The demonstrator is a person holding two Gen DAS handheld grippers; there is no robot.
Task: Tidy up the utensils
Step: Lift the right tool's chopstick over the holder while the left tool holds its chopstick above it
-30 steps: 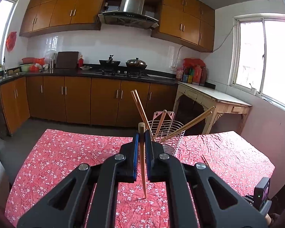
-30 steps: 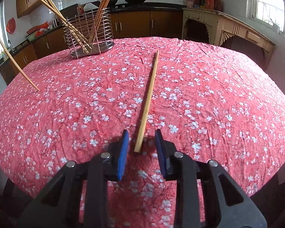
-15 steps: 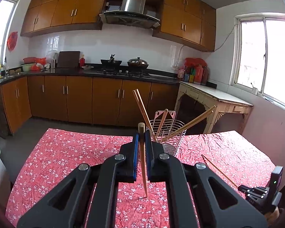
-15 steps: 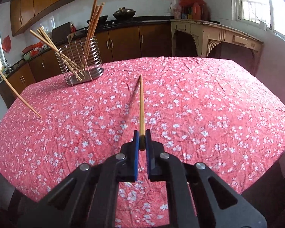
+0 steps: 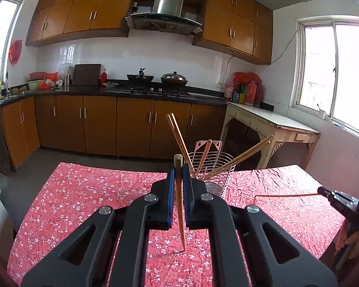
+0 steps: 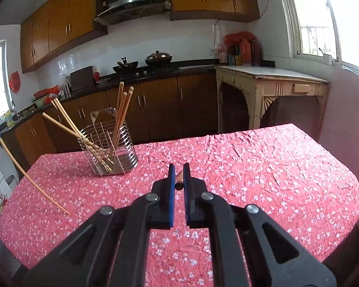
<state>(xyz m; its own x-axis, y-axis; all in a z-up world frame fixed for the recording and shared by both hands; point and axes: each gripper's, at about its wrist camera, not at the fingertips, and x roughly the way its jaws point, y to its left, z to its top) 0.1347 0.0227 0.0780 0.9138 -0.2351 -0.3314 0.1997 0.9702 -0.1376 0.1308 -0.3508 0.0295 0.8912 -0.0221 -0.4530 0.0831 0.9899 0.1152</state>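
Observation:
My left gripper (image 5: 178, 171) is shut on a wooden chopstick (image 5: 180, 212) held nearly upright, its tip close to the red flowered tablecloth (image 5: 83, 198). Behind it stands a wire utensil holder (image 5: 213, 177) with several chopsticks leaning in it. My right gripper (image 6: 178, 167) is shut on a second chopstick (image 6: 179, 184), seen end-on and pointing away above the tablecloth (image 6: 263, 167). The holder (image 6: 107, 153) stands to its far left. In the left wrist view the right gripper (image 5: 335, 196) enters at the right edge with its chopstick (image 5: 287, 195) held level. The left hand's chopstick (image 6: 33, 181) slants at the left of the right wrist view.
Kitchen cabinets (image 5: 95, 124), a stove with pots (image 5: 155, 81) and a cream side table (image 5: 275, 124) stand beyond the table. A person's hand (image 5: 351, 239) grips the right tool at the right edge. Windows line the right wall.
My right gripper shut on the chopstick that lay on the cloth and lifted it off the table, now pointing away. The left gripper kept still with its chopstick.

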